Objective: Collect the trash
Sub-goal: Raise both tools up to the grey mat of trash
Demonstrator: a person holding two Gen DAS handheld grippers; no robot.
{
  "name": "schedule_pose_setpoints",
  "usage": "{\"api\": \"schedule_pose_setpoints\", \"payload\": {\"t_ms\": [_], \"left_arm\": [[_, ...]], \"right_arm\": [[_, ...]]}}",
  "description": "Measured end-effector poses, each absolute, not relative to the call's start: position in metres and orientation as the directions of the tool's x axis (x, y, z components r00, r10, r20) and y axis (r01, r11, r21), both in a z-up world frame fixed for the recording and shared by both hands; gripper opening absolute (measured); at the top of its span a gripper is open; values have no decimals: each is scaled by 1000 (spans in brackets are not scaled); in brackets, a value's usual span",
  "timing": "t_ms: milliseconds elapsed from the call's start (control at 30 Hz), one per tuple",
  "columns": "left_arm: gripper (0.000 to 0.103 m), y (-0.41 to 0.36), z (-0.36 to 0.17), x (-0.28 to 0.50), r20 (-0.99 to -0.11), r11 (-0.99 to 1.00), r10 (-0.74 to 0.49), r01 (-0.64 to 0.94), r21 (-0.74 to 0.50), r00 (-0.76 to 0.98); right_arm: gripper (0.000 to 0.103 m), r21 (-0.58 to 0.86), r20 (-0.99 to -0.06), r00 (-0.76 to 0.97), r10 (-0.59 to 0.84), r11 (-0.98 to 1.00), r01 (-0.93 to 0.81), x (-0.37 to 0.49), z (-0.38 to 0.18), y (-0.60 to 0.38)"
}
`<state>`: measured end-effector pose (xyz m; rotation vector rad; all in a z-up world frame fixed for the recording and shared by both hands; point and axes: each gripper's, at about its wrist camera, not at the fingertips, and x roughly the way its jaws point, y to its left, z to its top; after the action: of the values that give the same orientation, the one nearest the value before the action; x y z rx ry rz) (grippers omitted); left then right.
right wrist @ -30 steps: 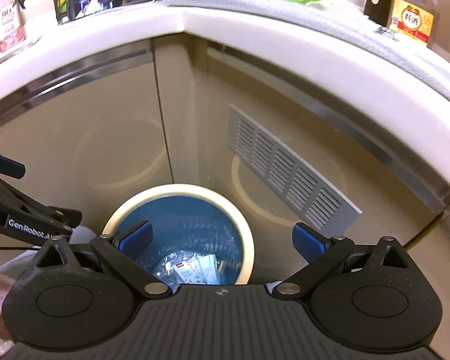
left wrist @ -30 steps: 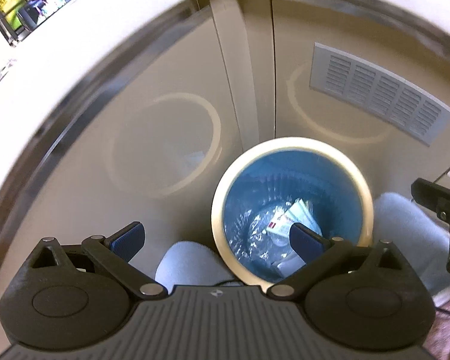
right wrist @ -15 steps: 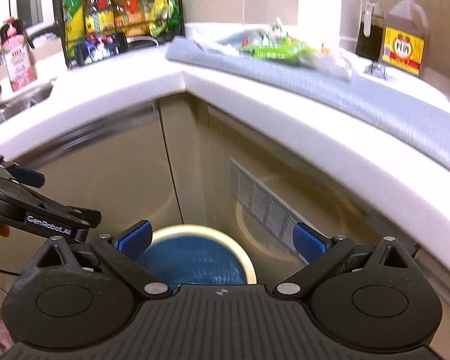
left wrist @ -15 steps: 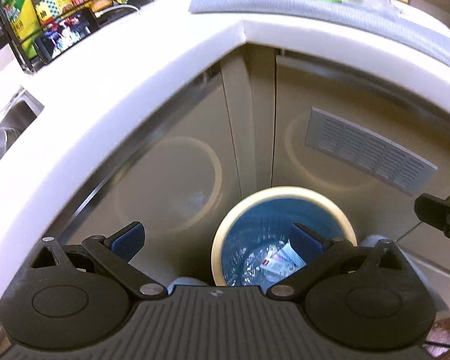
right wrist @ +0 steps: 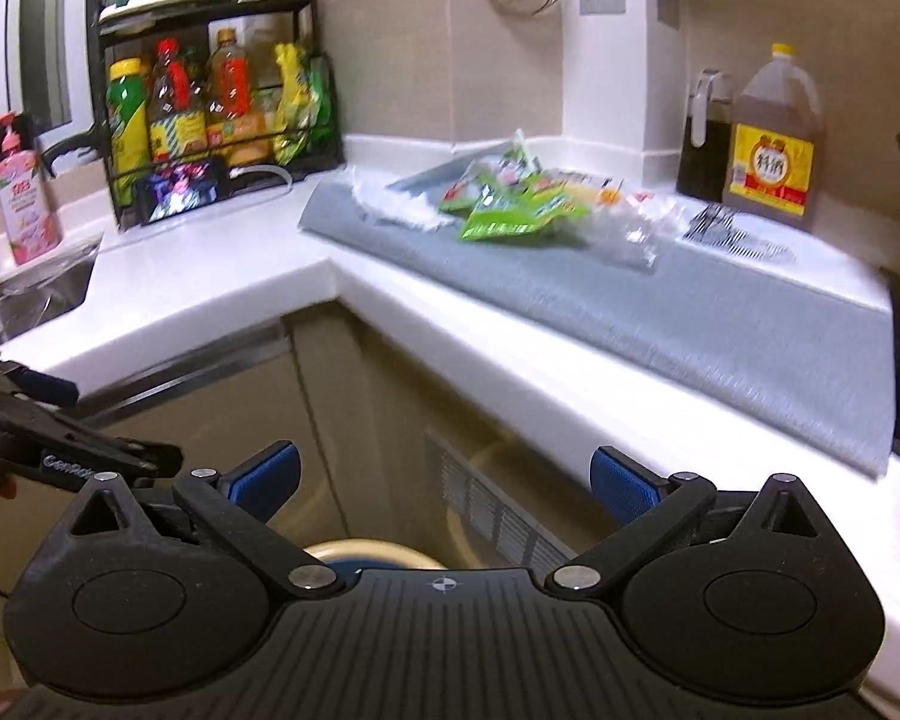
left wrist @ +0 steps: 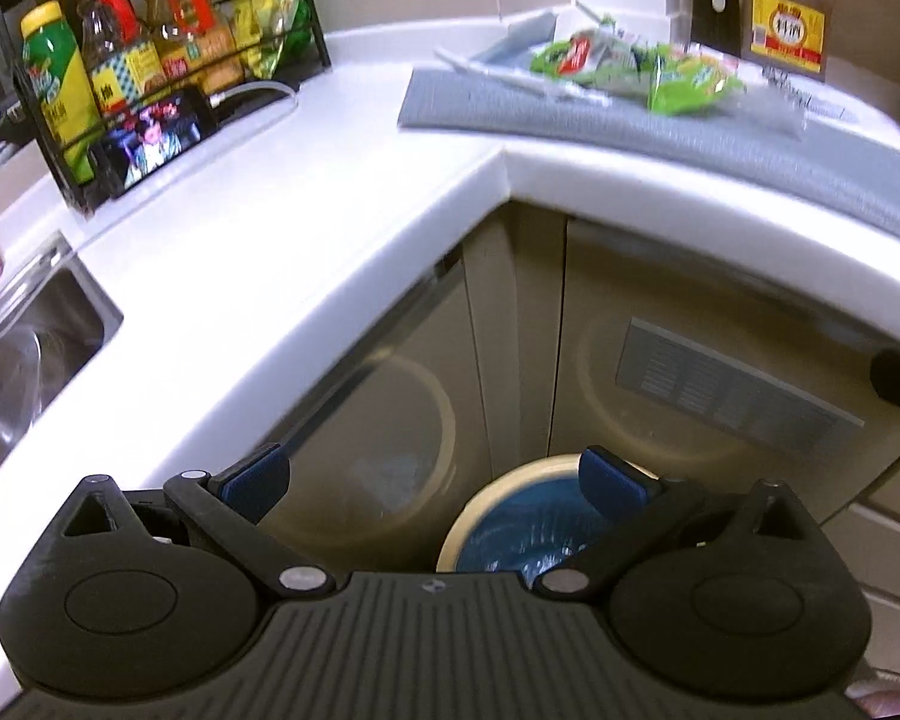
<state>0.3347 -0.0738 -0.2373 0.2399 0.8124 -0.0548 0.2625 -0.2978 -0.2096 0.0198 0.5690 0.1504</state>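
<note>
Both grippers, left and right, gape empty, wrappers well beyond them.

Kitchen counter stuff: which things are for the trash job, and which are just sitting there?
For the job:
green wrappers
clear plastic scraps
trash bin

Just sitting there:
bottle rack
big oil jug
pink soap bottle
grey mat
</note>
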Motion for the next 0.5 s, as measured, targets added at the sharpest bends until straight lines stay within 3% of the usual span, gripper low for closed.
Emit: {"api": "schedule_pose_setpoints", "payload": {"t_ms": [267, 500], "left_arm": [[103, -74, -209, 357, -682, 977, 53, 102, 185, 729], [103, -72, -188, 383, -695, 991, -6, 99, 93, 719]], "right_arm": [[103, 53, -458, 885, 88, 996, -72, 292, -192, -318], [103, 114, -440, 897, 41, 993, 11, 336, -182, -351]]}}
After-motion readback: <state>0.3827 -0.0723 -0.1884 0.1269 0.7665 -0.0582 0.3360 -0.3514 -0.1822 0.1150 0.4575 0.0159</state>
